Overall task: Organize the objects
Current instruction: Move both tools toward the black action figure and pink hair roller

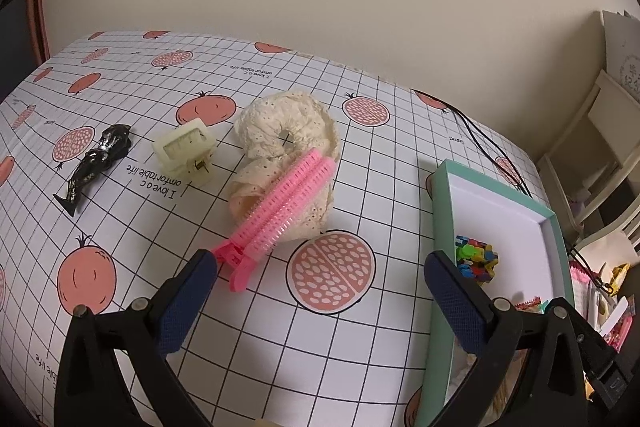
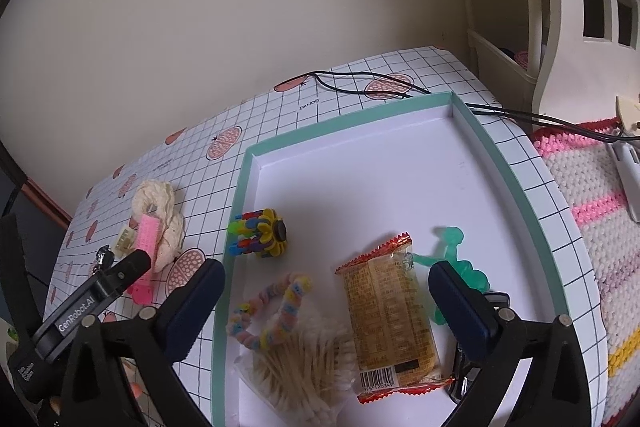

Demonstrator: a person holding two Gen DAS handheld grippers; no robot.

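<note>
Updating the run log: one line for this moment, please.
left gripper: open, empty, near pink hair roller | right gripper: open, empty, over tray | snack packet: in tray

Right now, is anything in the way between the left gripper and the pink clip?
Nothing visible. The left gripper is open, and the pink clip lies just ahead, its handle beside the left finger. It rests on the scrunchie.

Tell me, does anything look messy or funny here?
Yes. The pink hair roller clip lies slanted across the cream scrunchie rather than flat on the tablecloth. It sits outside the tray, near the open left tool.
</note>
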